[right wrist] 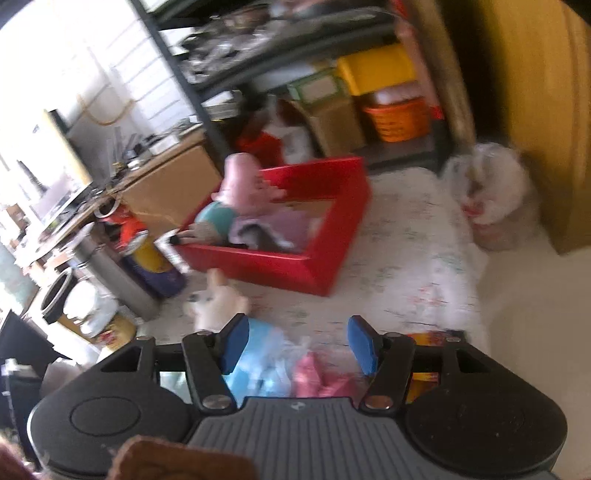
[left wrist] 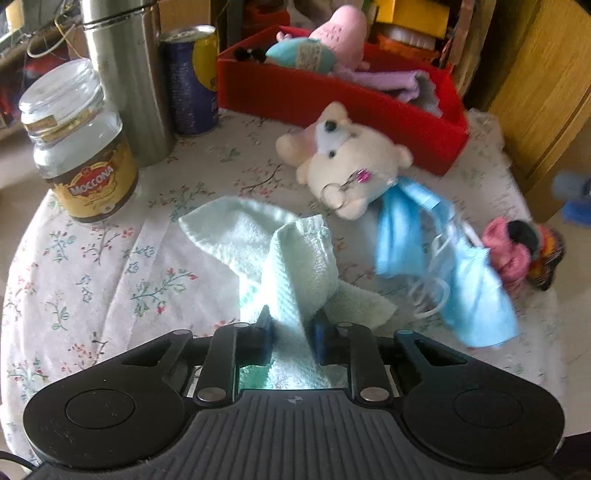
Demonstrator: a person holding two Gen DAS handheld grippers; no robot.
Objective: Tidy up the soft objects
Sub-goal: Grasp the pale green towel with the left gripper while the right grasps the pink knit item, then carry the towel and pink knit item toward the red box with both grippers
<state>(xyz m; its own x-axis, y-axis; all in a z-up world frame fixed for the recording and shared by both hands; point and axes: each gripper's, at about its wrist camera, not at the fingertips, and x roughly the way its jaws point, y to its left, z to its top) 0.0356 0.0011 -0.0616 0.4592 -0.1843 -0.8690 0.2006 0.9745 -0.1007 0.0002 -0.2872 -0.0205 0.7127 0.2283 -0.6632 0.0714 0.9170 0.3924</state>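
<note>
My left gripper (left wrist: 291, 328) is shut on a pale green towel (left wrist: 291, 266), whose far end still lies on the floral tablecloth (left wrist: 92, 266). A cream teddy bear (left wrist: 343, 162) lies beyond it, next to blue face masks (left wrist: 424, 243) and a pink soft item (left wrist: 506, 254). The red box (left wrist: 332, 96) at the back holds a pink plush toy (left wrist: 343, 33) and a lilac cloth (left wrist: 384, 83). My right gripper (right wrist: 295, 343) is open and empty above the blue masks (right wrist: 258, 354) and pink item (right wrist: 321, 376). The red box (right wrist: 325, 240) lies ahead of it.
A Moccona glass jar (left wrist: 81, 147), a steel flask (left wrist: 125, 74) and a blue-yellow can (left wrist: 192, 77) stand at the table's back left. A wooden cabinet (left wrist: 539, 92) is on the right. Shelves with boxes (right wrist: 332, 92) and a white bag (right wrist: 487, 195) are behind.
</note>
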